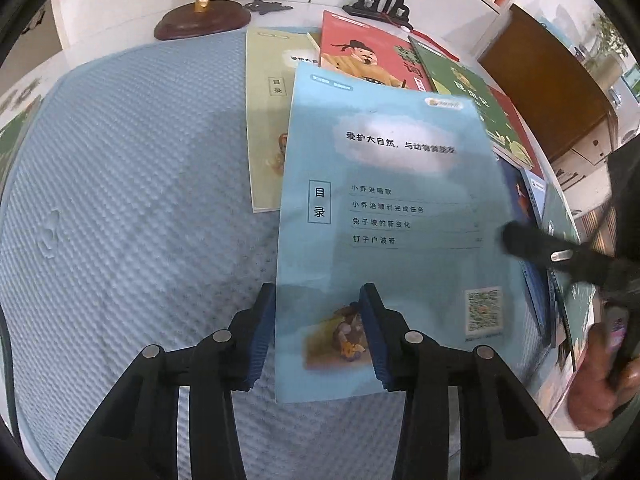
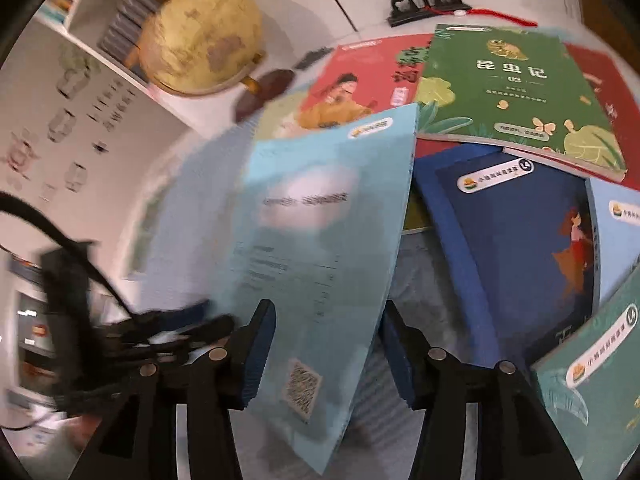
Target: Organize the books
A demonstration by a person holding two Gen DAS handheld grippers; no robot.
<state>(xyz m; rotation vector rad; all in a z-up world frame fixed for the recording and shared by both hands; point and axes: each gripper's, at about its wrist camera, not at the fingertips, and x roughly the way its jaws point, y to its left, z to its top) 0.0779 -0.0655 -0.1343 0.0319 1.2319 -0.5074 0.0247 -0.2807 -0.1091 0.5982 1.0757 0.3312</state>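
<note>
The light-blue book (image 1: 384, 216) is being gripped at its near corner by the left gripper (image 1: 318, 332). The right gripper (image 2: 328, 354) is straddling its edge, jaws unclenched. Remaining books (image 2: 512, 84) are lying scattered from 12 to 3 o'clock, unsorted; the task is being judged barely begun.

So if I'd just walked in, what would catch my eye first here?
Probably the light blue book, back cover up with a contents list, lying on the quilted blue mat right between the left gripper fingers. Behind it lies a jumble of books, a red one and a green one on top. A yellow globe stands at the back.
</note>
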